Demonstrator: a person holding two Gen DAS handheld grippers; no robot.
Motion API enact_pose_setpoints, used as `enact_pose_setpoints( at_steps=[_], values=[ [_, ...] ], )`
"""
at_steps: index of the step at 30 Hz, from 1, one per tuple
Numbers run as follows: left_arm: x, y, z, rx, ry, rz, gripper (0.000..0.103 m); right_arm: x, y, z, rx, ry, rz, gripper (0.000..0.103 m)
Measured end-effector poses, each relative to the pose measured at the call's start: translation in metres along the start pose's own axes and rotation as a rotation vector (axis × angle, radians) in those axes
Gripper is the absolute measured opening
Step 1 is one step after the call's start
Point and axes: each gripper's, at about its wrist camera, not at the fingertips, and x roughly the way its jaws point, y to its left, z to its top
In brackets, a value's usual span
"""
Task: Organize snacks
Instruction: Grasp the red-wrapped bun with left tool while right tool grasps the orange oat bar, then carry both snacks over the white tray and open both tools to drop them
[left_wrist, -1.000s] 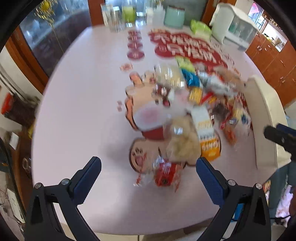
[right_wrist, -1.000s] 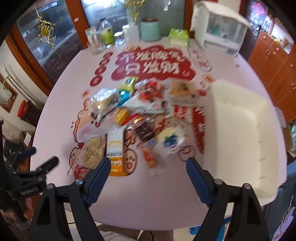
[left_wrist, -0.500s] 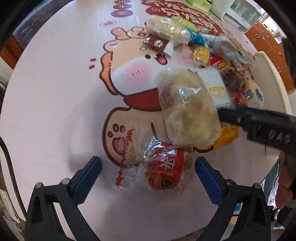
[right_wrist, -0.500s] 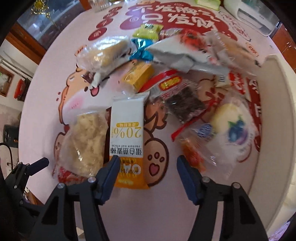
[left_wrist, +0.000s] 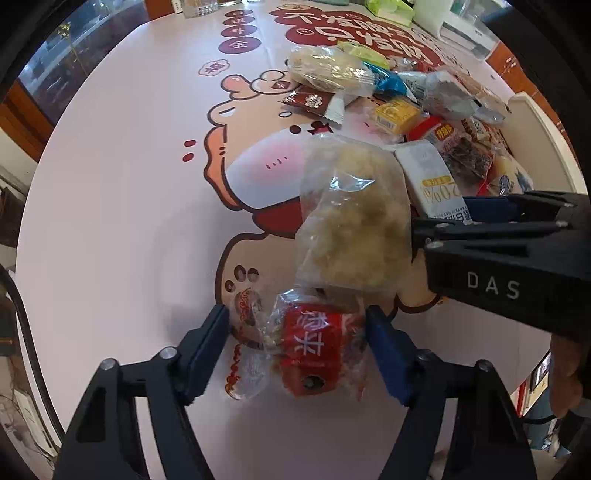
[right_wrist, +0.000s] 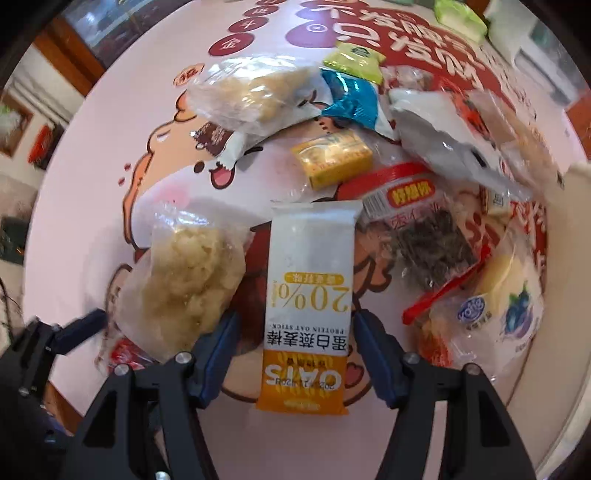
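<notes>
Pink cartoon-print table (left_wrist: 110, 206), strewn with snacks. Left claw (left_wrist: 295, 332) closing, pinching red-labelled packet (left_wrist: 314, 350); right claw (right_wrist: 293, 343) closing, astride oat bar (right_wrist: 308, 295), contact unclear.

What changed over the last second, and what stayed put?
Both came down onto the pile, jaws closing. The left hand-held gripper now brackets the red snack pack; the right hand-held gripper straddles the oat bar. Neither is lifted. The snacks and the white bin stayed put.
</notes>
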Motion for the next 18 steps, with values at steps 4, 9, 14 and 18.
enact_pose_setpoints(
  at_steps=[4, 9, 14, 18],
  values=[
    [-0.009, 0.007, -0.001, -0.02, -0.025, -0.022, 0.056, 0.002, 0.007, -0.003, 0.0, -0.009, 0.013, 0.04],
    [-0.013, 0.022, -0.001, -0.078, -0.016, -0.075, 0.055, -0.022, -0.015, -0.011, 0.053, -0.013, 0.024, 0.038],
    [-0.03, 0.037, -0.006, -0.109, -0.042, -0.102, 0.054, -0.052, -0.032, -0.024, 0.077, -0.066, 0.034, 0.038],
    [-0.055, 0.029, -0.005, -0.076, -0.102, -0.099, 0.053, -0.081, -0.047, -0.041, 0.106, -0.116, 0.047, 0.038]
  ],
)
